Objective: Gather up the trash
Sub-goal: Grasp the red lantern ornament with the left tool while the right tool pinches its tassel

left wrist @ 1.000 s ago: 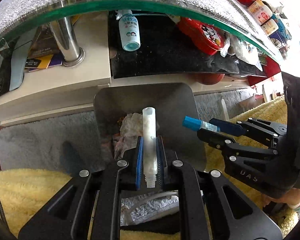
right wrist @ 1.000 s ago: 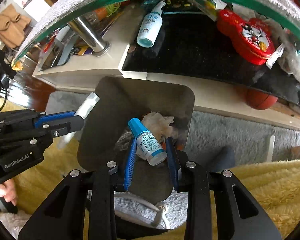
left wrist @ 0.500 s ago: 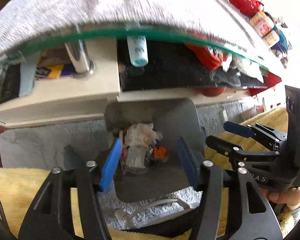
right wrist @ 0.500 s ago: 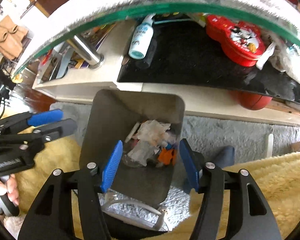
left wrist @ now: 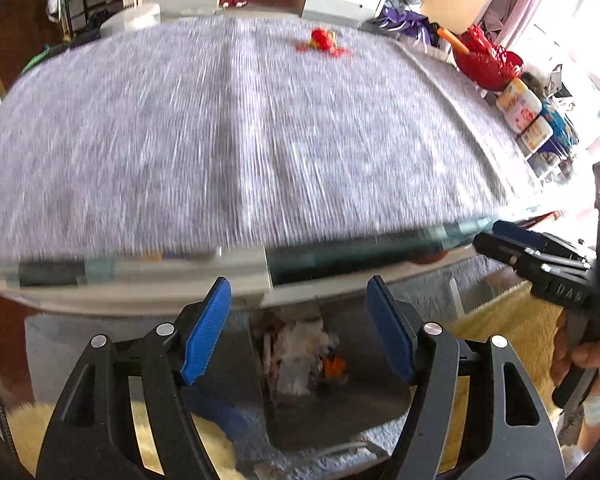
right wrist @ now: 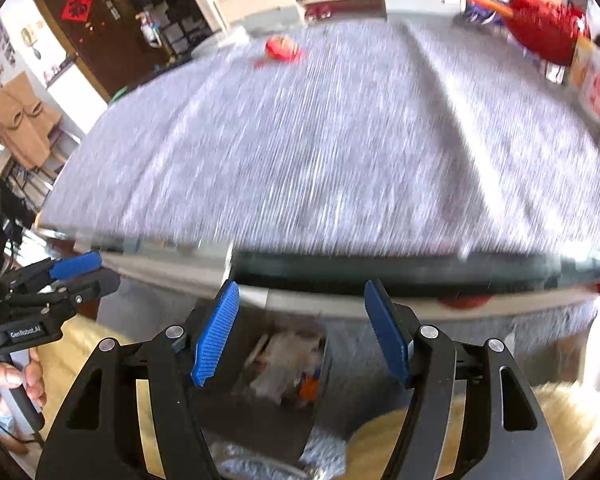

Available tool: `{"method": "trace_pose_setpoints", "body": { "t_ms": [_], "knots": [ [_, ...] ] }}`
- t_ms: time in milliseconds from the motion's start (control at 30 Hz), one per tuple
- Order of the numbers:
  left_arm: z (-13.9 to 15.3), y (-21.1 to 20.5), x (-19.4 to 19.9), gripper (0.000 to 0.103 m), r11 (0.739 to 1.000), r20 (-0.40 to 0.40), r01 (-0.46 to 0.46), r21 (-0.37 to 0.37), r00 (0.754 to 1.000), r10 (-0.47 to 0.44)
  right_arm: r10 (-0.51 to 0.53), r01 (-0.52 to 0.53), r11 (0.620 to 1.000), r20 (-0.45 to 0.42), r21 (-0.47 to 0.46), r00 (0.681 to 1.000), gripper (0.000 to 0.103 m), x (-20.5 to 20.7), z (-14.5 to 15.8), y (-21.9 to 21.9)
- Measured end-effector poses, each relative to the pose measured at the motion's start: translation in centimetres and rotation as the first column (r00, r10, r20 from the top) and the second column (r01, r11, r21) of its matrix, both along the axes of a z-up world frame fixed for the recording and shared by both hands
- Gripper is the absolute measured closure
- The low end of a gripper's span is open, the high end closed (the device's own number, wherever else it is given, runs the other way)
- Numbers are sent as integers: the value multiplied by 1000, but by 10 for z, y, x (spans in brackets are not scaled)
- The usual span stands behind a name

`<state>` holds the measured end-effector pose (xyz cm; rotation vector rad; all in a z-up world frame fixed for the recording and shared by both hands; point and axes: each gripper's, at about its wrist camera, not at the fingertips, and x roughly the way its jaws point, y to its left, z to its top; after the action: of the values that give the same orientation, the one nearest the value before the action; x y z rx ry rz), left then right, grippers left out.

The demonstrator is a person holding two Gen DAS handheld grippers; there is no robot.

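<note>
while both views are blurred, two claws show, each with its two blue pads spread wide and holding nothing: the left claw point(left wrist: 298, 330) and the right claw point(right wrist: 300, 330). one dark bin point(left wrist: 364, 412) sits low on the near floor, just beyond both claws, with a heap of crumpled trash point(left wrist: 300, 354) inside. one red scrap point(left wrist: 323, 43) lies far off on the grey table point(left wrist: 220, 140). a hand point(right wrist: 4, 380) grips the left claw's handle.

Both wrist views look forward, side by side, sharing the grey table top point(left wrist: 236, 136) and bin point(left wrist: 332, 412) below.
</note>
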<state>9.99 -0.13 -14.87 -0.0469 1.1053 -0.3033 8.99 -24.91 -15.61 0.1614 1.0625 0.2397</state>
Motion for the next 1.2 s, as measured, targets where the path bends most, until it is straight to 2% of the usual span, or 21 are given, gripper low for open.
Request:
{"method": "trace_pose_setpoints", "body": {
  "t_ms": [233, 567, 667, 833, 1200],
  "knots": [
    [14, -4, 56, 37, 1000, 50, 2, 31, 999, -3, -21, 23, 999, 58, -23, 998, 36, 64, 15, -7],
    [20, -10, 145, 37, 999, 75, 0, 52, 997, -4, 16, -14, 1000, 87, -21, 996, 37, 140, 9, 6],
    [20, -14, 164, 37, 998, 81, 7, 56, 997, -12, 31, -30, 1000, 90, -7, 995, 43, 160, 8, 12],
    [20, -17, 191, 36, 998, 87, 2, 60, 996, -8, 53, -52, 999, 94, -13, 994, 64, 192, 3, 27],
    [20, -22, 232, 35, 998, 100, 6, 64, 995, -12, 78, -81, 996, 90, 26, 993, 71, 231, -9, 40]
  ]
}}
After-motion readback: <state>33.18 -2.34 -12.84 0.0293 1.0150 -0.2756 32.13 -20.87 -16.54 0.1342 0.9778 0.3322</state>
